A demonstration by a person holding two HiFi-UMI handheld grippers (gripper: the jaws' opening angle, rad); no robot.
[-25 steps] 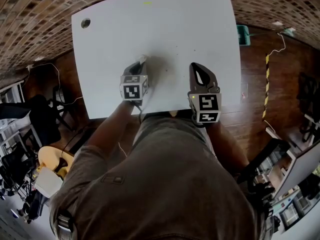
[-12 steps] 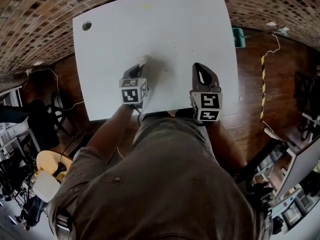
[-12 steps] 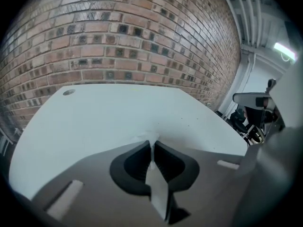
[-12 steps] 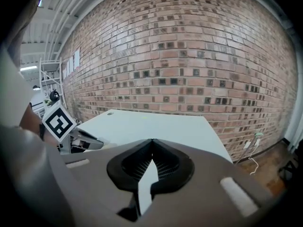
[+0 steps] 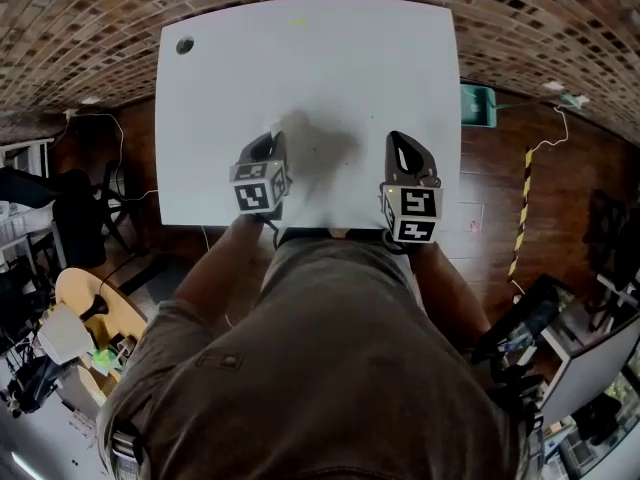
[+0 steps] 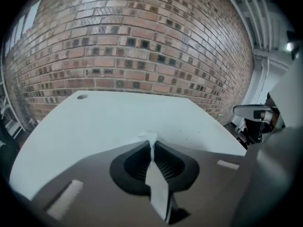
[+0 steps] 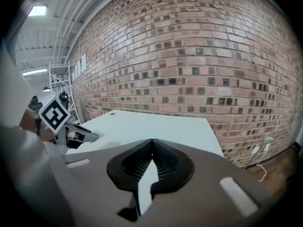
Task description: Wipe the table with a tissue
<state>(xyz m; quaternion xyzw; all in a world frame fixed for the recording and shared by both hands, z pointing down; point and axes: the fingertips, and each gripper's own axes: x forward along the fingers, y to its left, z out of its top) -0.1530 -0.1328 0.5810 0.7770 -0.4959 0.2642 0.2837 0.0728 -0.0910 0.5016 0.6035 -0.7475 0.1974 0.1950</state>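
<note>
Left gripper view: left gripper (image 6: 152, 146), tongs pinched together on a tissue (image 6: 149, 138). A small white tuft pokes out past the tips and the rest is crushed thin between the ribbed pads. The tuft sits low over the white tabletop (image 6: 94, 122); can't tell if it touches.

Handling, as a judgement: the tissue is very light, soft and limp, with no stiffness, and tears easily if dragged hard or wetted. A pinch on a bunched wad is the right hold, with enough left sticking out to meet the surface. Here little sticks out, so the tips may scrape the tabletop instead of the paper. Light pressure and flat strokes suit it.

Right gripper view: right gripper (image 7: 152, 144), tongs closed tip to tip with nothing between them, only bare tabletop showing through the slot behind the tips. The left gripper's marker cube (image 7: 54, 115) shows off to the left, well apart.

Head view: both grippers are over the near half of the tabletop, left and right of the person's body, not touching each other. No containers on the tabletop, only a round hole (image 5: 185, 45) at the far left corner. A teal bin (image 5: 478, 103) sits on the floor just beside the right edge; can't tell its contents.
</note>
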